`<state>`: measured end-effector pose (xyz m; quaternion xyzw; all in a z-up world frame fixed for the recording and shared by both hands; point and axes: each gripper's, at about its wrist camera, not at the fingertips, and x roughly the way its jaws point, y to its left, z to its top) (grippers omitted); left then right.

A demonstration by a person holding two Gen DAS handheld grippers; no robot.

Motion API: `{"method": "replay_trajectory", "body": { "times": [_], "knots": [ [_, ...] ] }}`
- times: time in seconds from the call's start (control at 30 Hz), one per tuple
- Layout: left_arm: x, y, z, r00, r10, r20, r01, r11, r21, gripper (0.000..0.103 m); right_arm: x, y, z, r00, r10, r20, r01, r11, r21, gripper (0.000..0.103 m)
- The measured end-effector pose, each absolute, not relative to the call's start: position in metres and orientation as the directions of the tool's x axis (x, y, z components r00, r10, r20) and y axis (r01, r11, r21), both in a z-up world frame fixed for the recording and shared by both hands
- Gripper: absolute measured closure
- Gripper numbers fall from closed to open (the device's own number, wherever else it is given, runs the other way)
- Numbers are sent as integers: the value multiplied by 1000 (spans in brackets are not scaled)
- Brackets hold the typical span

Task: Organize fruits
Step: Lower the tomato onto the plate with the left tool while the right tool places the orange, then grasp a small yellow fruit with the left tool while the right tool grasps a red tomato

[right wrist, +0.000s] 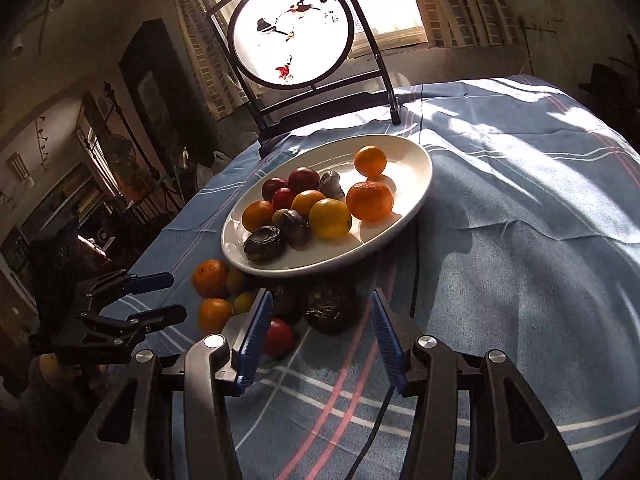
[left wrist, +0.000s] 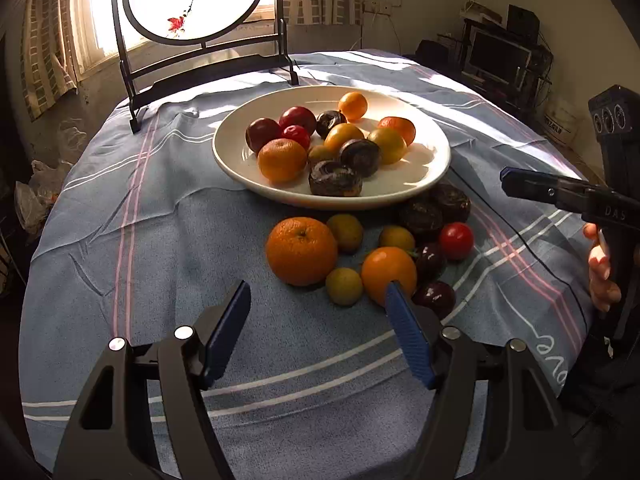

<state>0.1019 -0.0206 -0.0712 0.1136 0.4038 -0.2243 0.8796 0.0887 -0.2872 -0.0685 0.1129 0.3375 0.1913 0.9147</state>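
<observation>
A white plate (left wrist: 432, 160) on the blue cloth holds several oranges, red plums and dark wrinkled fruits. In front of it lie loose fruits: a large orange (left wrist: 301, 250), a smaller orange (left wrist: 386, 270), green-yellow plums (left wrist: 343, 286), a red tomato (left wrist: 456, 241) and dark fruits (left wrist: 434, 212). My left gripper (left wrist: 318, 300) is open and empty, just short of the loose pile. My right gripper (right wrist: 320, 318) is open and empty, its fingers either side of a dark wrinkled fruit (right wrist: 330, 308), with a red fruit (right wrist: 280, 336) by the left finger. The plate also shows in the right wrist view (right wrist: 416, 184).
A dark-framed round screen (left wrist: 196, 0) stands at the table's far edge by the window. The right gripper shows at the right in the left wrist view (left wrist: 560, 192); the left gripper shows at the left in the right wrist view (right wrist: 160, 296). Shelves and a monitor (left wrist: 500, 56) stand beyond the table.
</observation>
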Motion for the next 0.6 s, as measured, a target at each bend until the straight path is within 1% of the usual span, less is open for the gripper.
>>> {"method": "replay_trajectory", "body": {
  "times": [0.03, 0.07, 0.13, 0.33, 0.43, 0.5, 0.53, 0.57, 0.6],
  "knots": [
    [102, -22, -76, 567, -289, -771, 489, 872, 33, 41, 87, -285, -66, 707, 423, -566, -280, 904, 325, 52],
    [102, -24, -80, 557, -277, -783, 495, 868, 45, 51, 86, -284, -66, 709, 419, -567, -282, 906, 316, 52],
    [102, -30, -87, 546, -259, -797, 503, 862, 65, 59, 88, -282, -68, 705, 412, -578, -278, 909, 309, 52],
    [109, -43, -87, 549, -264, -793, 526, 847, 82, 60, 89, -287, -69, 704, 427, -567, -279, 901, 333, 52],
    [114, -51, -90, 538, -255, -804, 544, 833, 100, 56, 88, -287, -69, 705, 432, -562, -282, 898, 337, 52],
    [114, -51, -90, 534, -258, -805, 547, 831, 96, 56, 88, -287, -69, 705, 436, -559, -285, 896, 340, 52],
    [114, -50, -91, 531, -259, -807, 548, 831, 94, 59, 88, -288, -69, 705, 439, -557, -285, 895, 344, 52],
    [113, -50, -92, 520, -270, -811, 558, 826, 83, 74, 88, -289, -69, 704, 443, -556, -286, 893, 349, 52],
    [111, -50, -91, 517, -282, -808, 566, 821, 75, 78, 88, -289, -69, 703, 446, -555, -287, 891, 352, 52]
  ]
}}
